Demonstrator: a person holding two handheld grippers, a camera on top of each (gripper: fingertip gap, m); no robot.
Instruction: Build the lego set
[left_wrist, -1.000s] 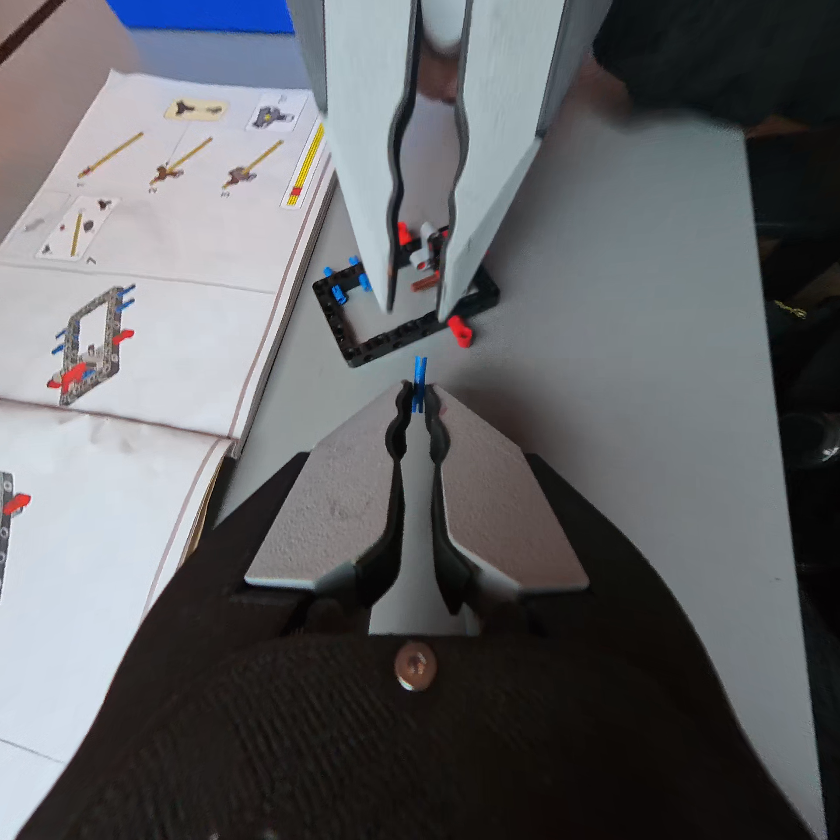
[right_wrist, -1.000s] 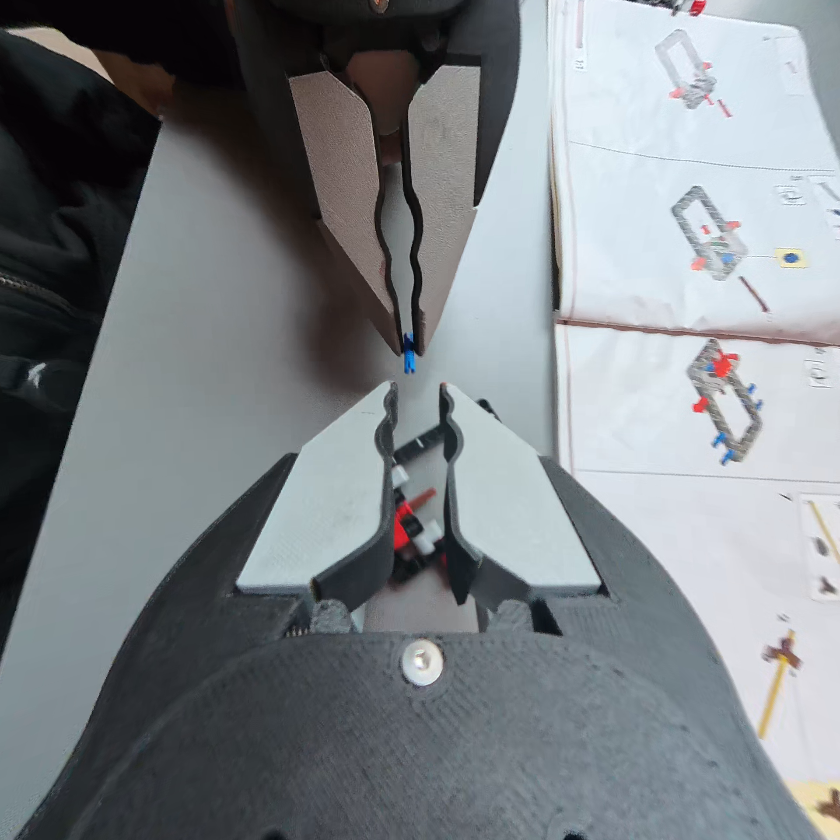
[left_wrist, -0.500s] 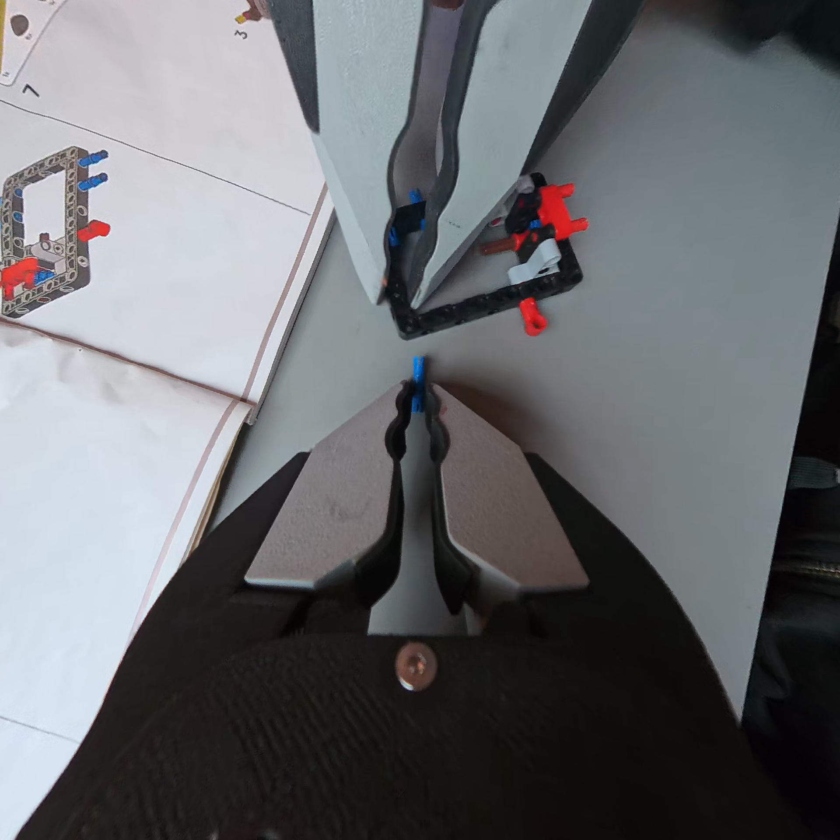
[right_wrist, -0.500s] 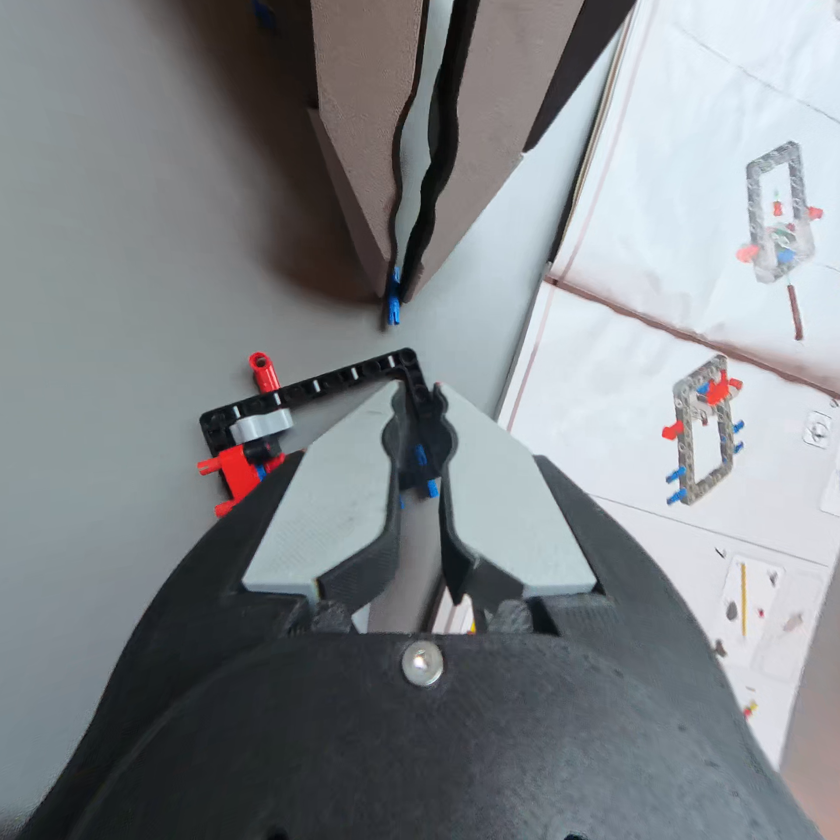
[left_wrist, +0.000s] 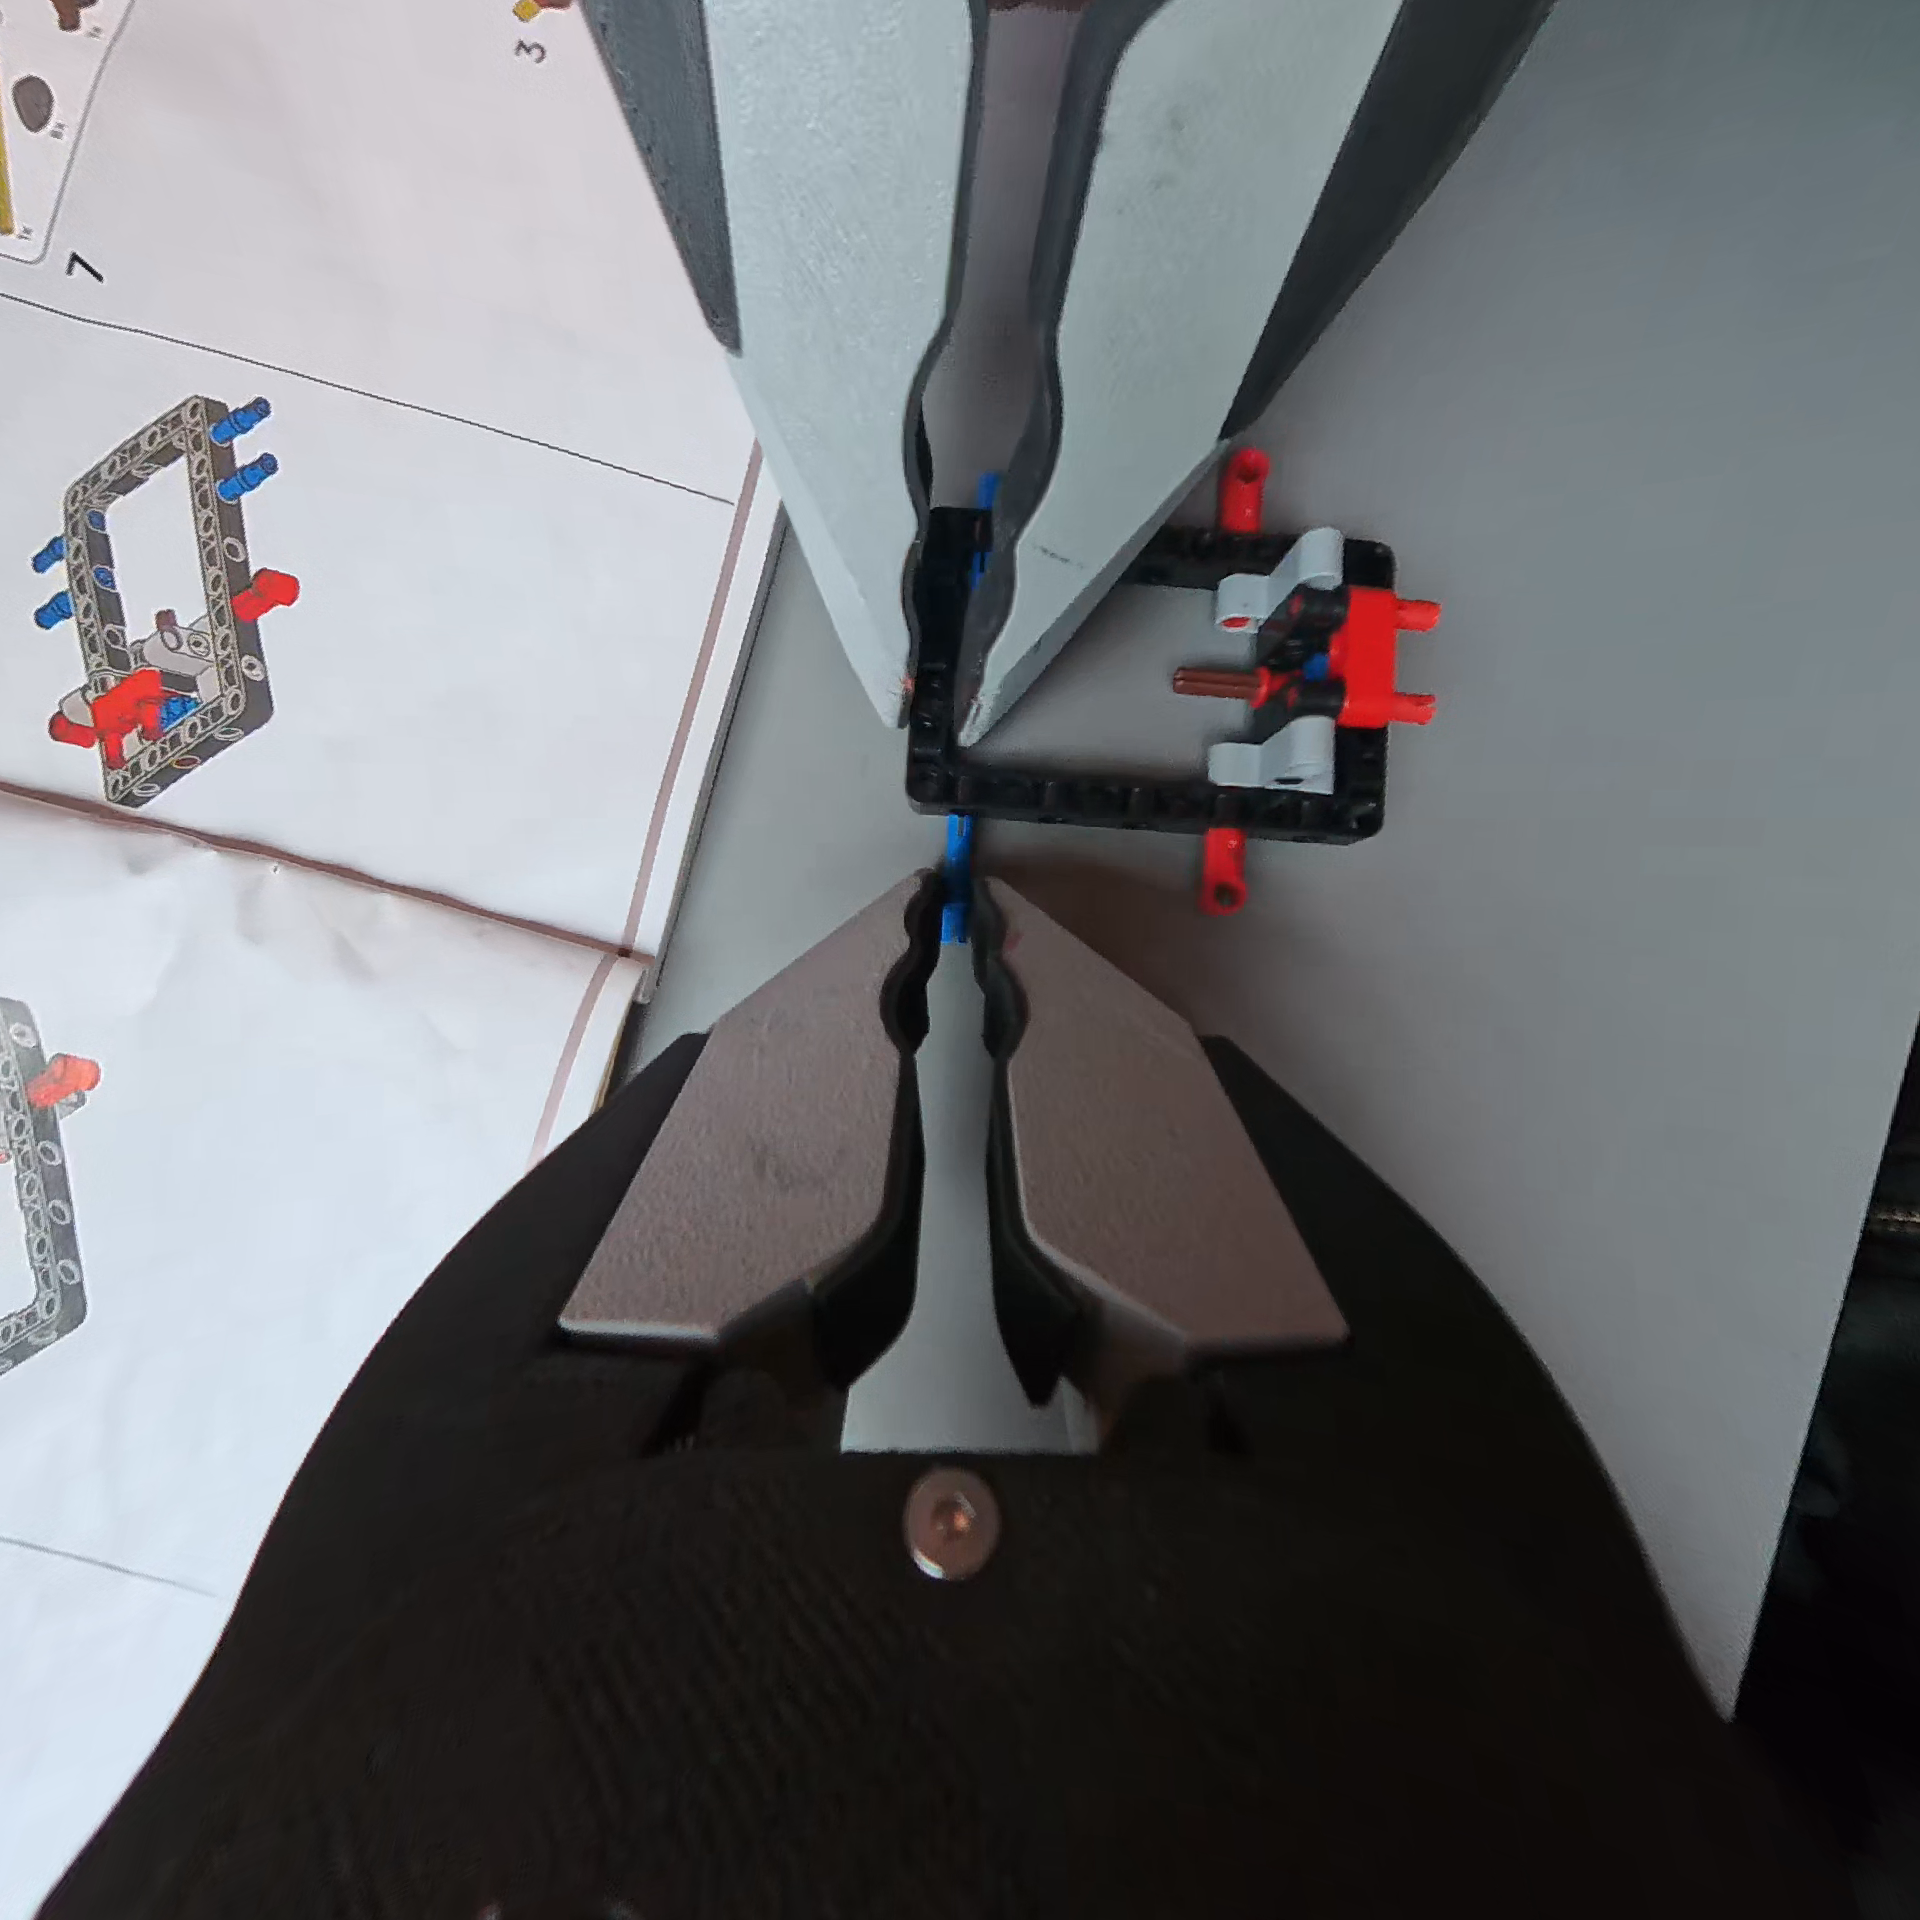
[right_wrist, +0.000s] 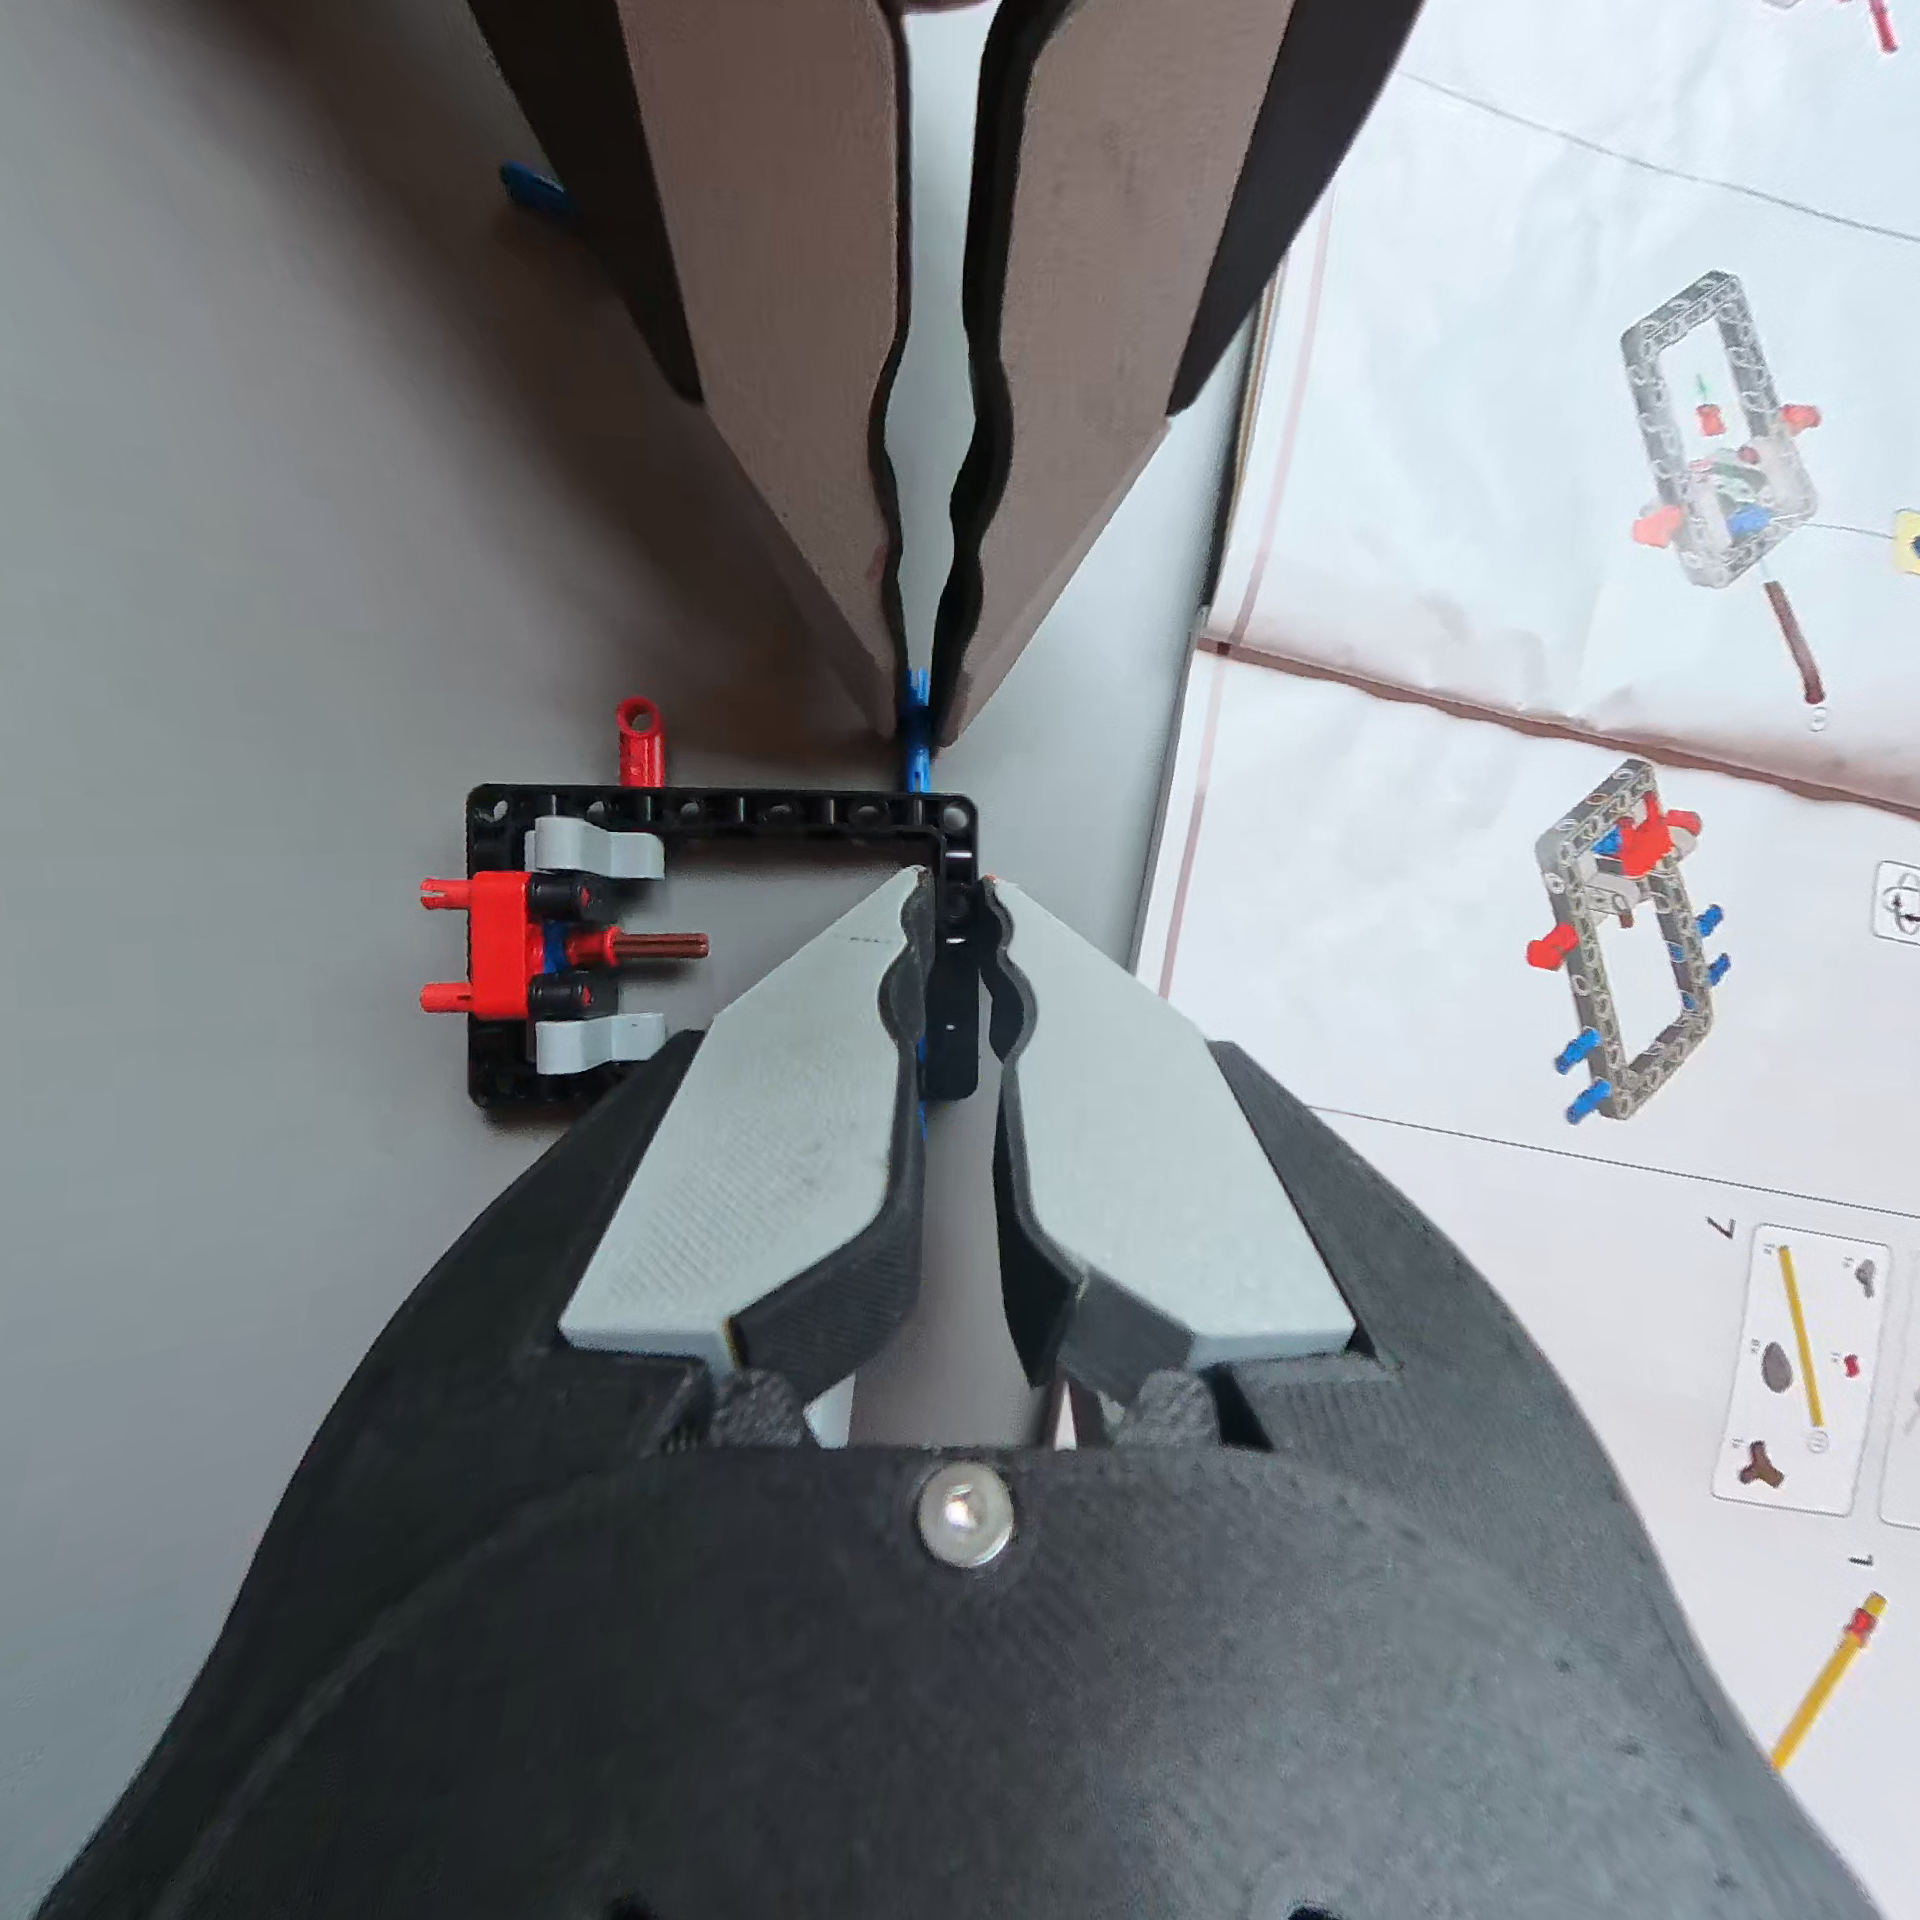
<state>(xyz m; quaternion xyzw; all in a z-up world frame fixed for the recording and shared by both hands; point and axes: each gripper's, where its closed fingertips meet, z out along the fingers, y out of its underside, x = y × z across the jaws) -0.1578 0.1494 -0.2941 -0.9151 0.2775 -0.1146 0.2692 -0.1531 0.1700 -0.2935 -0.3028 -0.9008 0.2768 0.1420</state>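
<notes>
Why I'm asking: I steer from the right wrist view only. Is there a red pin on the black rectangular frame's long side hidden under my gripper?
Observer: Yes. The left wrist view shows a red plastic pin sticking out from that long side of the black rectangular frame, beside the right gripper.
Operator: Before the left gripper pushes its thin blue pin in, is anything else between my fingers?
Observer: Yes, a short blue peg shows beside the frame's short bar, between them.
</notes>
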